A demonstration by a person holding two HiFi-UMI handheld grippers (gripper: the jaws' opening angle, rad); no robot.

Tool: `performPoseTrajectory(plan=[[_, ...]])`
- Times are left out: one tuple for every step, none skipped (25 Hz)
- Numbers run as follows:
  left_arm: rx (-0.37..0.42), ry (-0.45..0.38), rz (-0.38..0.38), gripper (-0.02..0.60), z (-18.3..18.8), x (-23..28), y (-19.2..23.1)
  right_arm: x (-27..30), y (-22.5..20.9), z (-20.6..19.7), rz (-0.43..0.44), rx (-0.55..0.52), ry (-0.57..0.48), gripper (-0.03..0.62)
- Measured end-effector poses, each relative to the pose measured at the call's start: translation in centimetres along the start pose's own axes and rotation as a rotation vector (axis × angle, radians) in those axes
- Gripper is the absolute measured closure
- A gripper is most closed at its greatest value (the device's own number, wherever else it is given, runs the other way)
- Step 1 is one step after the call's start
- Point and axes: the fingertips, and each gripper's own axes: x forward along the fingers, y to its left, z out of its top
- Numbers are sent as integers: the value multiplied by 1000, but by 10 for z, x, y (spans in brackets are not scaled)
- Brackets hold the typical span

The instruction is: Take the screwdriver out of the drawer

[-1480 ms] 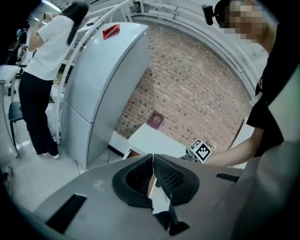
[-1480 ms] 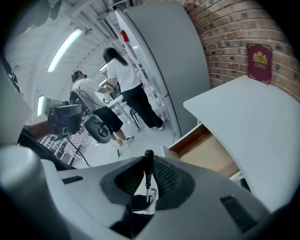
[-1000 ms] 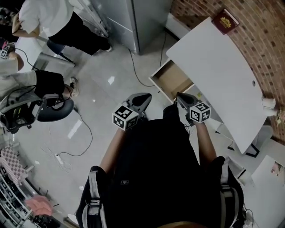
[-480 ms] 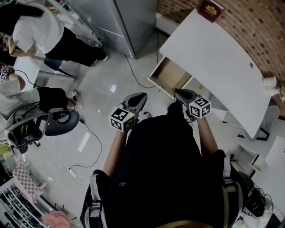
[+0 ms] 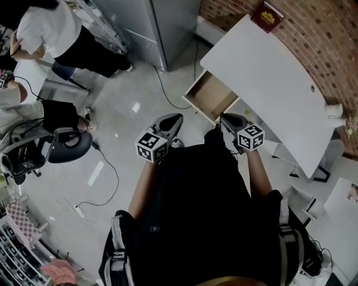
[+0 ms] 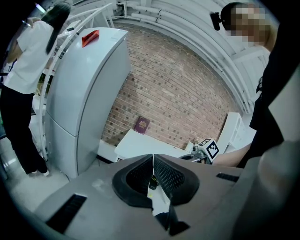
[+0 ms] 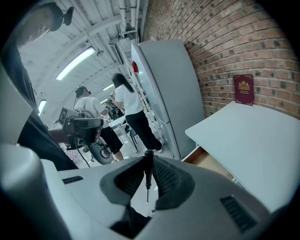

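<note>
A small black screwdriver (image 7: 148,174) stands upright between the pads of my right gripper (image 7: 148,172), handle up and thin tip pointing down. The right gripper (image 5: 226,119) is shut on it, held just in front of the open wooden drawer (image 5: 211,96) of the white desk (image 5: 268,72). The drawer (image 7: 206,161) shows a bare bottom from the head view. My left gripper (image 5: 174,119) hangs over the floor to the left of the drawer. Its jaws (image 6: 153,165) meet with nothing between them.
A dark red book (image 5: 266,15) leans on the brick wall at the desk's far end. A grey fridge (image 5: 151,28) stands left of the desk. People and an office chair (image 5: 68,144) occupy the left. Cables (image 5: 106,167) run over the floor.
Both grippers stay in about the same place in front of the person. The head view has shifted a little, so the desk and drawer sit slightly further left.
</note>
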Motion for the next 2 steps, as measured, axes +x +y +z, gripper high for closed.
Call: performPoseTrajectory(plan=[[-4,-2,1,563,0,0,1,1,-1,1,-1,-2,0,480],[-8,-4,1,563,0,0,2,1,-2,3,-3,-4,0,480]])
